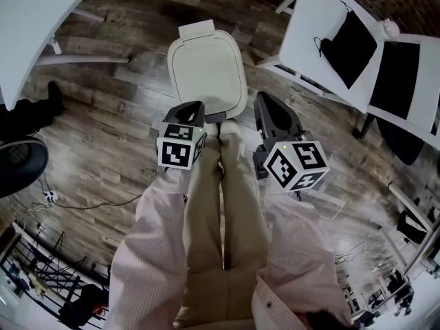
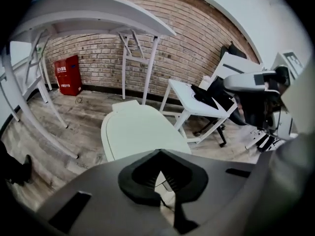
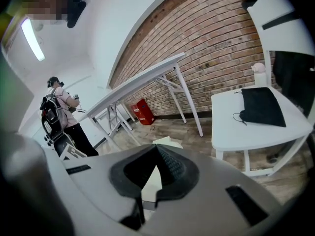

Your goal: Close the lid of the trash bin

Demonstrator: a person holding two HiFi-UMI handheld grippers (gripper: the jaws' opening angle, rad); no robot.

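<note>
Two tools, the left tool (image 1: pixel 191 110) and the right tool (image 1: pixel 267 105), hang near the trash bin lid (image 1: pixel 206 71), which lies flat; both are pressed together, holding nothing.

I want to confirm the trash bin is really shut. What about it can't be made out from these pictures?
- The seam at the rim and everything below it: the head view looks straight down on the lid, which covers them.
- The lid's near edge: in the left gripper view it is behind the shut left claw.
- Most of the lid: in the right gripper view the shut right claw hides all but a far corner.
</note>
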